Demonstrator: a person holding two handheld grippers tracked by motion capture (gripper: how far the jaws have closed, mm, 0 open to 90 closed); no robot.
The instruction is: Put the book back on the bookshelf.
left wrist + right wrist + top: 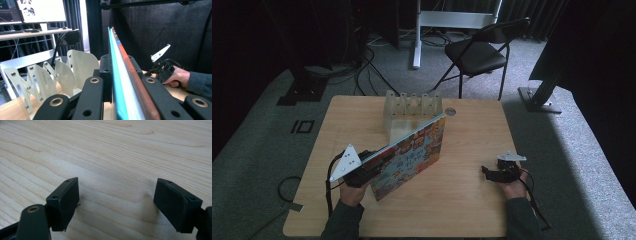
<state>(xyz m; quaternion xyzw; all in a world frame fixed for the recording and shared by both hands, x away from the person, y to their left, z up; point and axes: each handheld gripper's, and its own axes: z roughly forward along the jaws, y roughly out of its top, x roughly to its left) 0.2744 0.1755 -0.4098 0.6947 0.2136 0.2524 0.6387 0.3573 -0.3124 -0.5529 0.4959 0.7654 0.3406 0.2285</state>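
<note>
A thin picture book (412,155) with a colourful cover stands tilted on its lower corner on the wooden table (462,200). My left gripper (374,165) is shut on its left edge. In the left gripper view the book's edge (117,75) runs up between the black jaws of the left gripper (117,68). Just behind the book's far end stands a cream slotted rack (412,107), seen also as the rack (62,75) at the left of that view. My right gripper (486,172) rests low at the table's right, open. The right gripper (116,202) has nothing between its pads, only bare table (112,150).
A small round disc (450,111) lies on the table right of the rack. A black folding chair (477,50) and stand legs are on the carpet beyond the far edge. A desk with a monitor (42,10) is behind the rack.
</note>
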